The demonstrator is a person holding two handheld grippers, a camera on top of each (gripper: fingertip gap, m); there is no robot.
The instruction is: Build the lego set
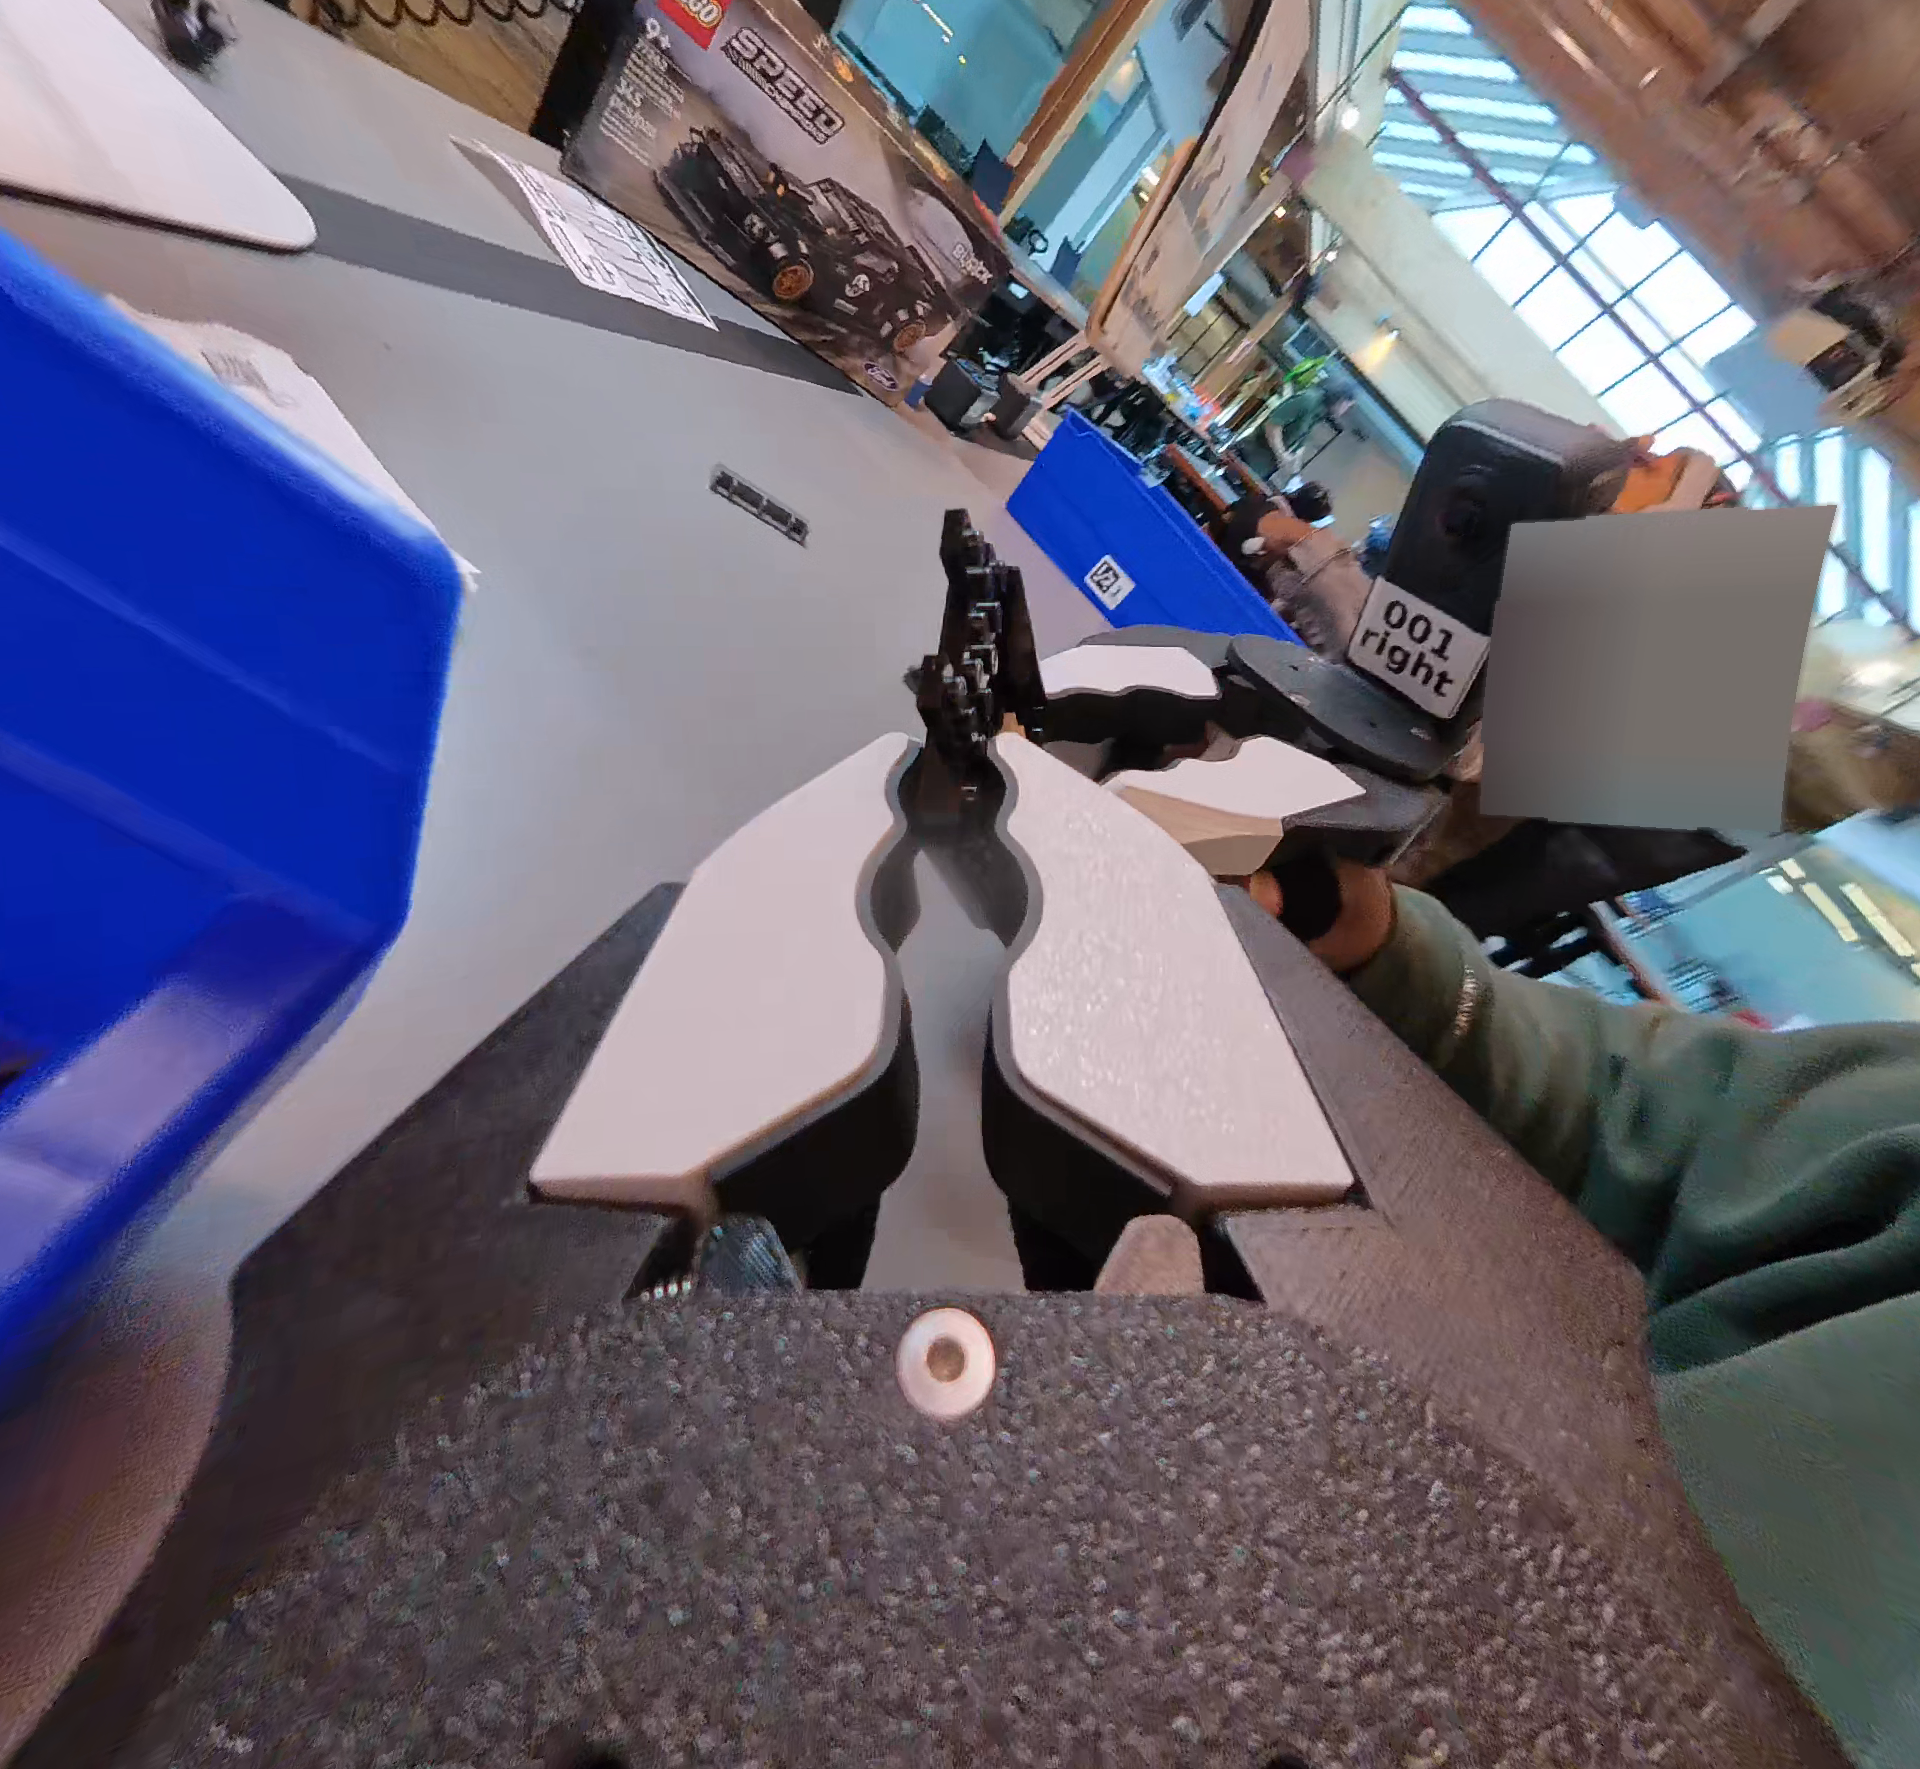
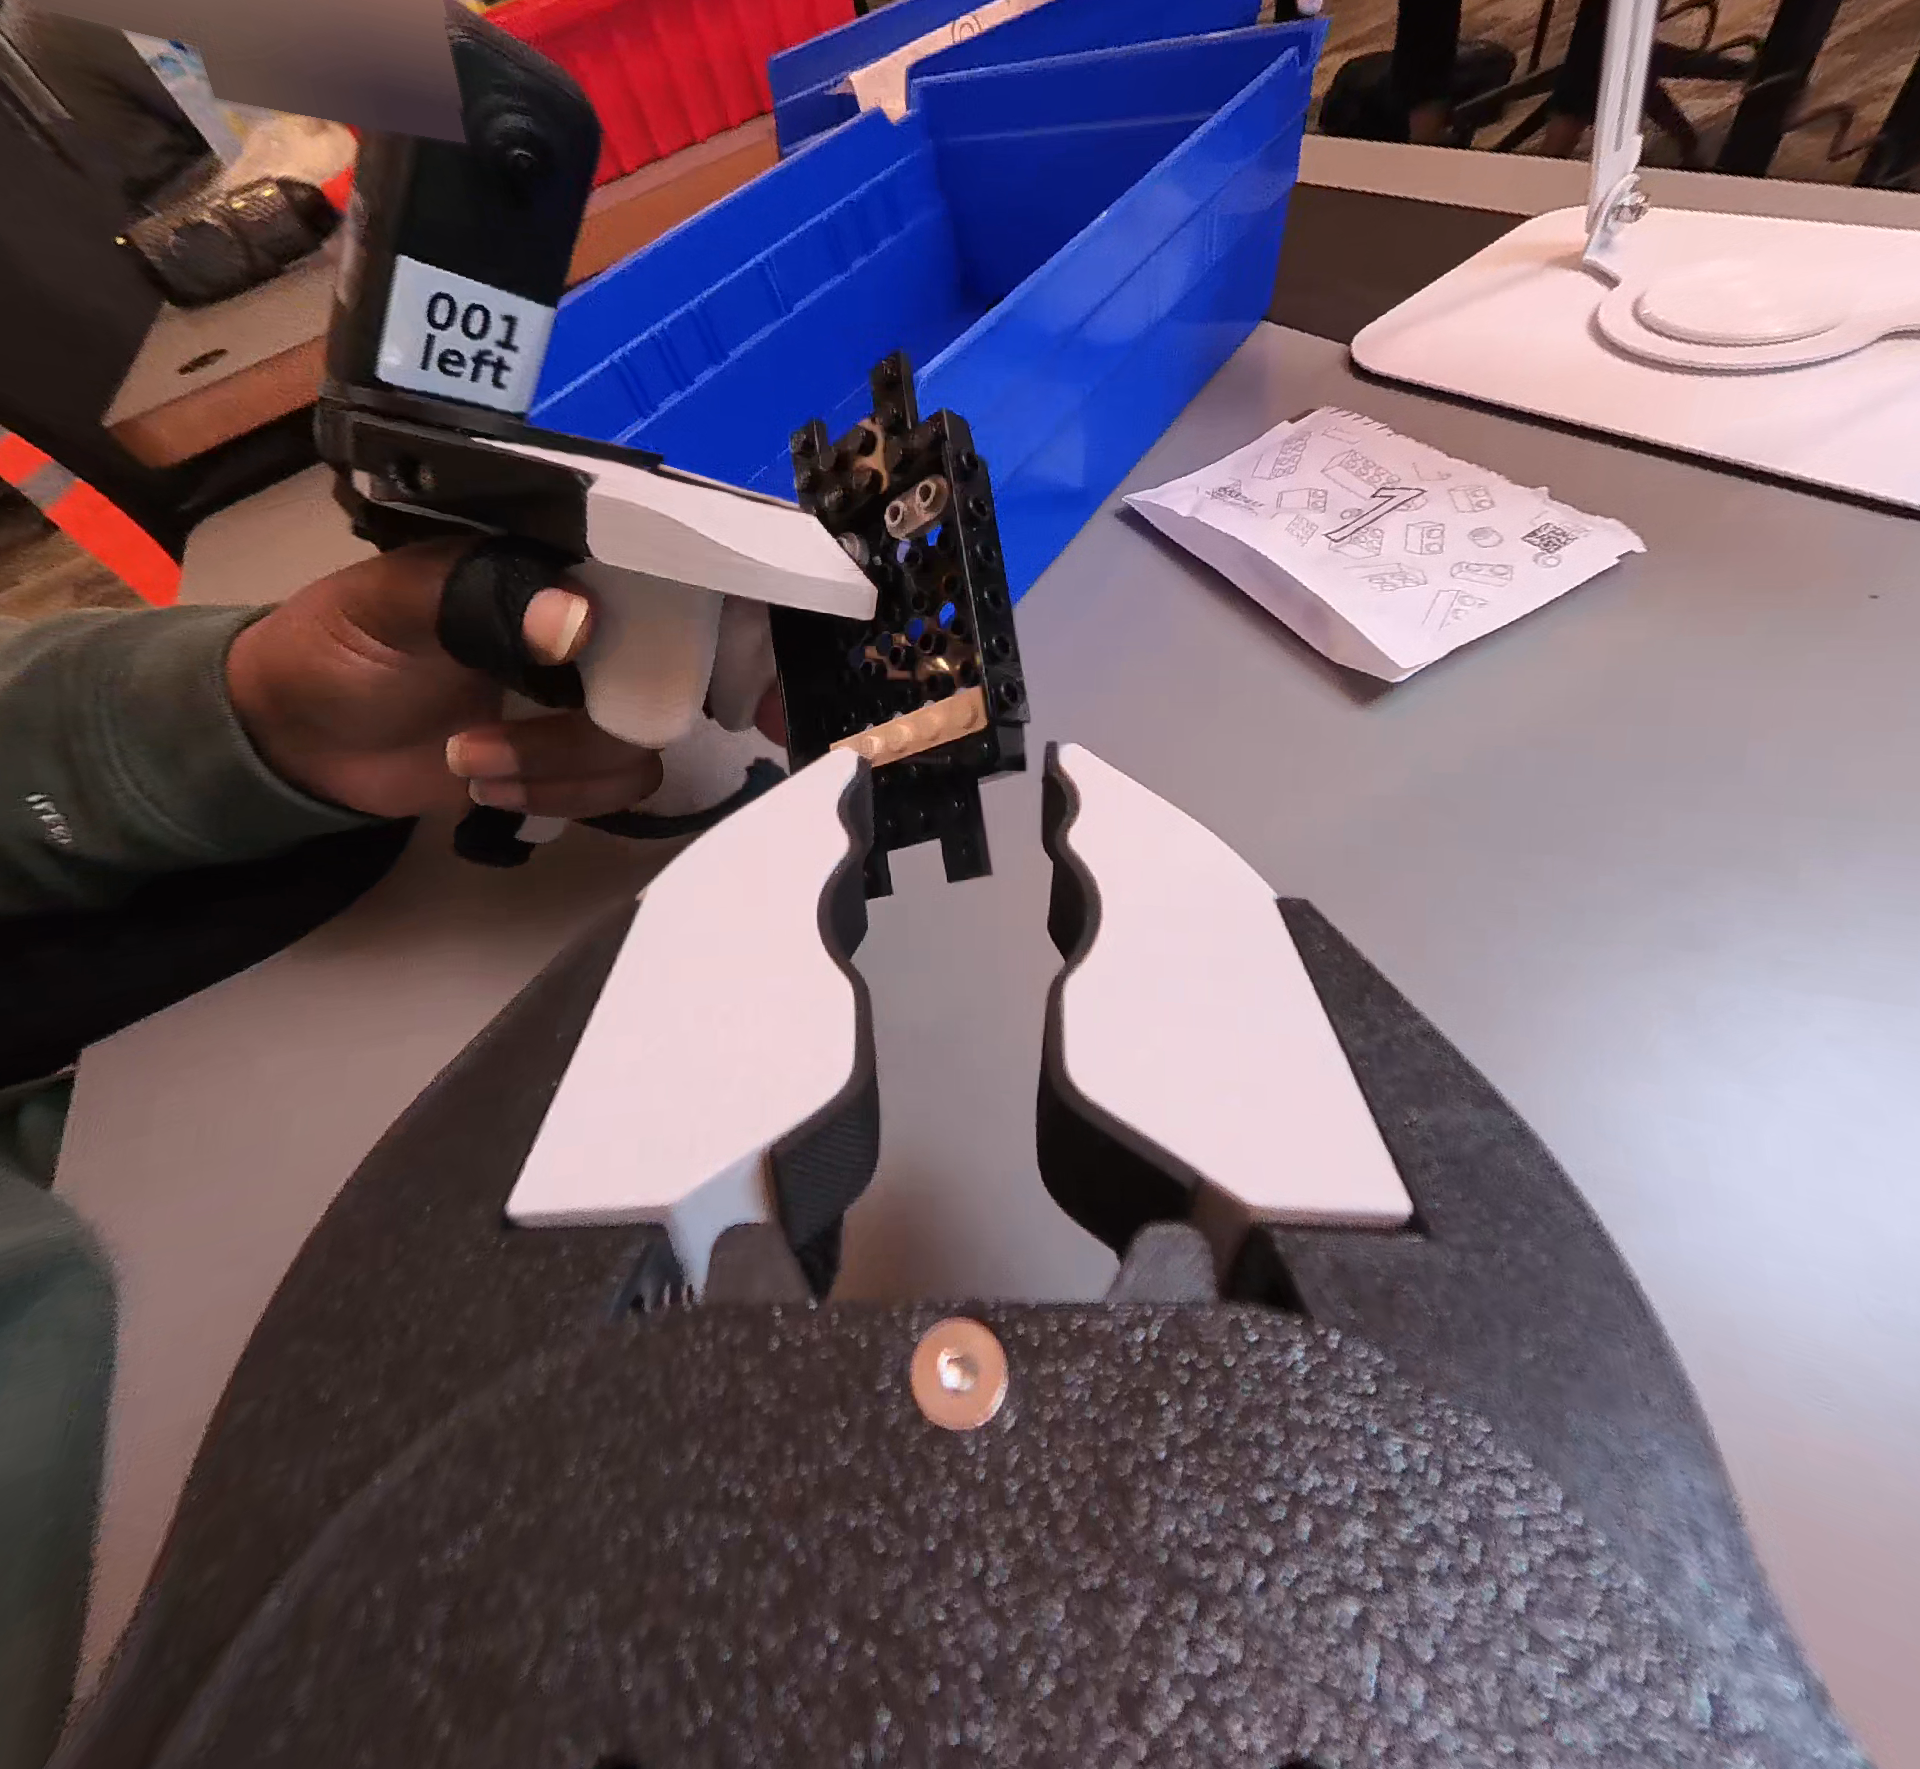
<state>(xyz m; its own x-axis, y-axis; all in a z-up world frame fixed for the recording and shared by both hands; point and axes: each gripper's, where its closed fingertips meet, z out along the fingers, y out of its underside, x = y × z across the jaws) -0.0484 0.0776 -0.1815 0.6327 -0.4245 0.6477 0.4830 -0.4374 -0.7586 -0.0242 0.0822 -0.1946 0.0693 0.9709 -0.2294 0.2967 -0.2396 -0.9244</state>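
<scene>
Black brick assembly (image 2: 914, 618) pinched upright in my left gripper (image 1: 951, 763), my right gripper (image 2: 951, 774) parted around its lower end, blue bin (image 2: 1039, 265) behind, grey table (image 2: 1455, 888) below.

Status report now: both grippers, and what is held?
Left gripper shut on black studded brick assembly, held above grey table. Right gripper open, fingertips flanking assembly's lower end. Blue plastic bin behind.
</scene>
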